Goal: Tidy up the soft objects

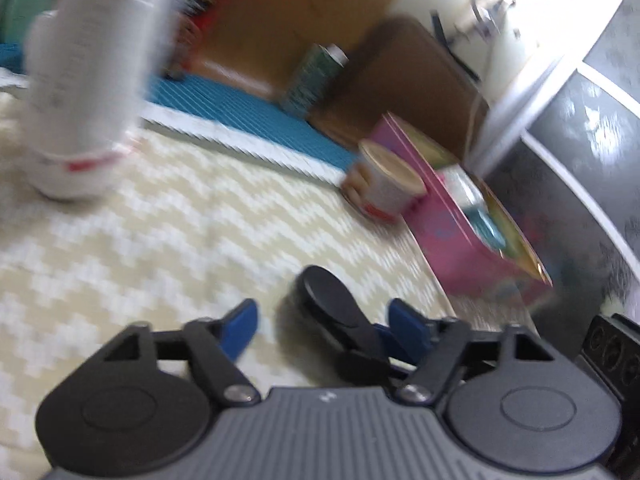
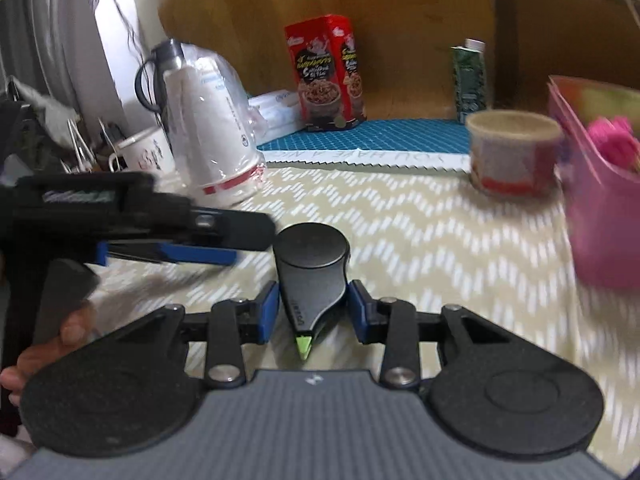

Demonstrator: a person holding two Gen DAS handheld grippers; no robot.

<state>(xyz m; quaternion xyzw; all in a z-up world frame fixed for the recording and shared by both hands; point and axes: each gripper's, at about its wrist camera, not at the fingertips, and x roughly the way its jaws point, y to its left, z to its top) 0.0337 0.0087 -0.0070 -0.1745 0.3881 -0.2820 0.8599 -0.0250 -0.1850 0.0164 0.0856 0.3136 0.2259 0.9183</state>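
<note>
**Observer:** Your right gripper [image 2: 312, 310] has its fingers clenched on a black teardrop-shaped piece [image 2: 310, 264], a pad on each flank, low and near over the counter [image 2: 420, 240]. Green tip points back at you.

**Note-taker:** And the left?

**Observer:** Your left gripper [image 1: 324, 312] comes in from the left. The same piece sits between its fingers, but there is a clear gap on the left side. Released, not grasping. Your hand [image 2: 48, 344] is on its handle.

**Note-taker:** Progress?

**Observer:** Early to middle, by my reading. The pink box [image 2: 600, 240] at the right edge looks like the collecting place. A pink fluffy thing [image 2: 614, 146] already sits in it, with other items too blurred to name. The piece you hold is not yet in any container. Whether it is soft, I cannot tell. Left to do, I judge: carry it right and drop it in.

**Note-taker:** Surface and room?

**Observer:** Cream zigzag cloth over the counter, with a blue ribbed mat [image 2: 380, 136] at the far side. A round tub [image 2: 514, 152] stands just beside the pink box. Far left is a bagged stack of paper cups [image 2: 216, 128], with a mug [image 2: 148, 152] beside it. A red carton [image 2: 326, 76] and a green carton [image 2: 470, 80] stand against a brown wooden panel [image 2: 400, 20]. There is heavy motion blur, especially in the left view.
</note>
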